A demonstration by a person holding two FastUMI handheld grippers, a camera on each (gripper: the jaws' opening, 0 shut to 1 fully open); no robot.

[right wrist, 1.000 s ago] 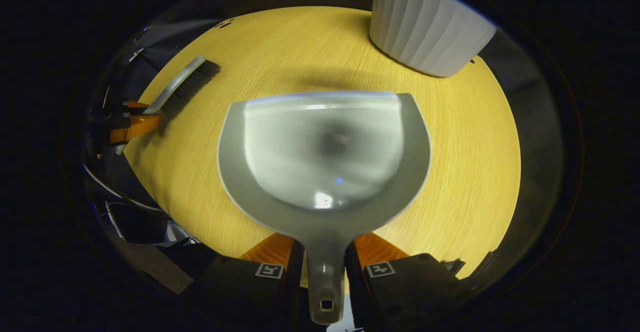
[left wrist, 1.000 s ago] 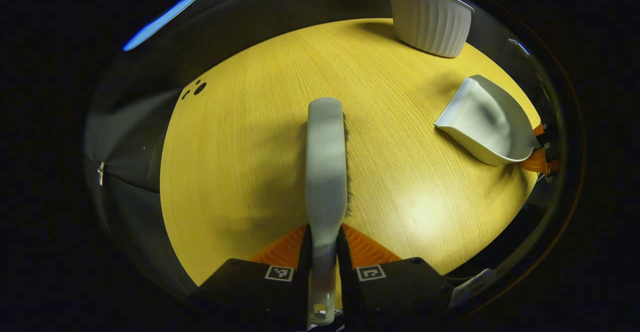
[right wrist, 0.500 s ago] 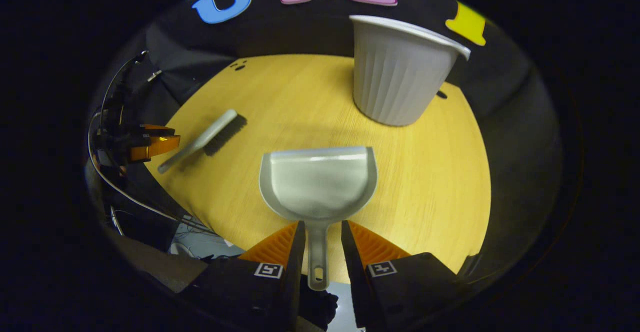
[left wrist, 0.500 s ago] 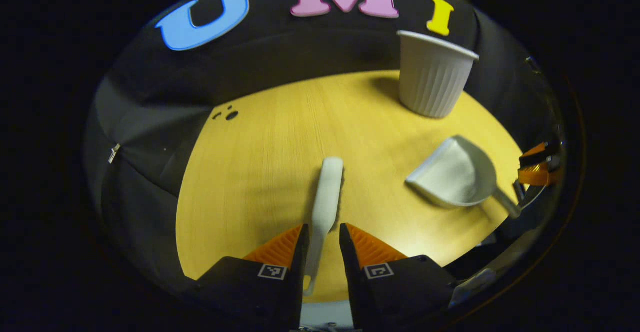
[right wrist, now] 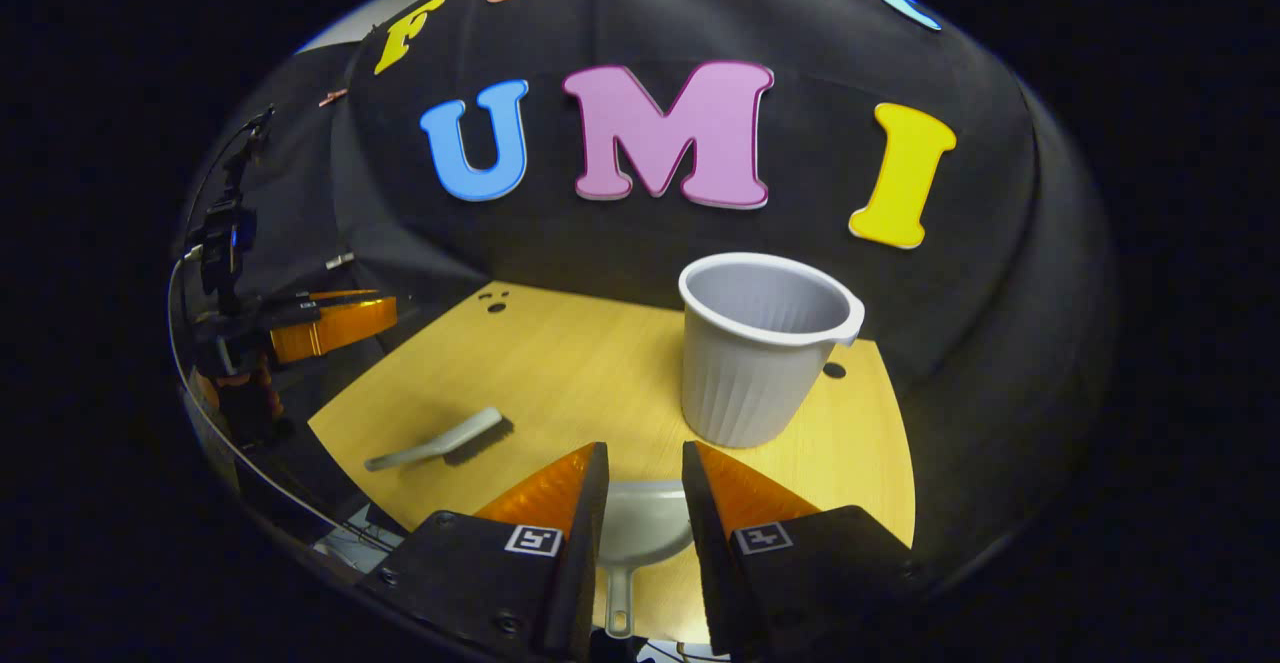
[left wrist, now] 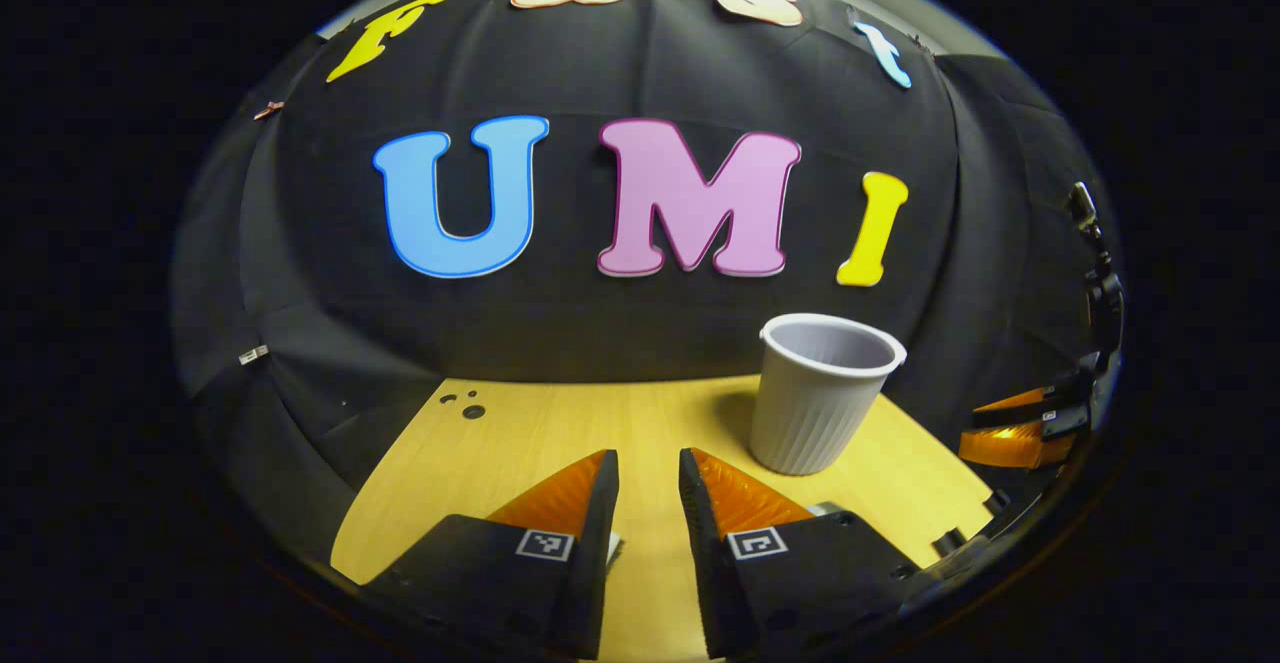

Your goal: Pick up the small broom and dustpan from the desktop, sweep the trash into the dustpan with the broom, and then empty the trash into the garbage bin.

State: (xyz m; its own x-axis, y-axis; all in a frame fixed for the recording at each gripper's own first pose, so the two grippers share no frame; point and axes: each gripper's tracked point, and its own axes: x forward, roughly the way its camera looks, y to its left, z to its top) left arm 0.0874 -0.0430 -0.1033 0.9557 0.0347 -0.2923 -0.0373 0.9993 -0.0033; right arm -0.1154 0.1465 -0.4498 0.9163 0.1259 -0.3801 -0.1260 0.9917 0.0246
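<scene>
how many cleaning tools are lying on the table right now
2: the small broom lies toward the table's left edge in the right gripper view, and the dustpan sits between the right gripper's fingers, untouched.

A round-edged wooden desktop (right wrist: 560, 363) of pale yellow grain carries three things — a ribbed white garbage bin (right wrist: 760, 363) standing upright toward the back, a small broom (right wrist: 440, 443) lying flat near the left edge, and a dustpan (right wrist: 645, 528) resting at the near edge.
</scene>
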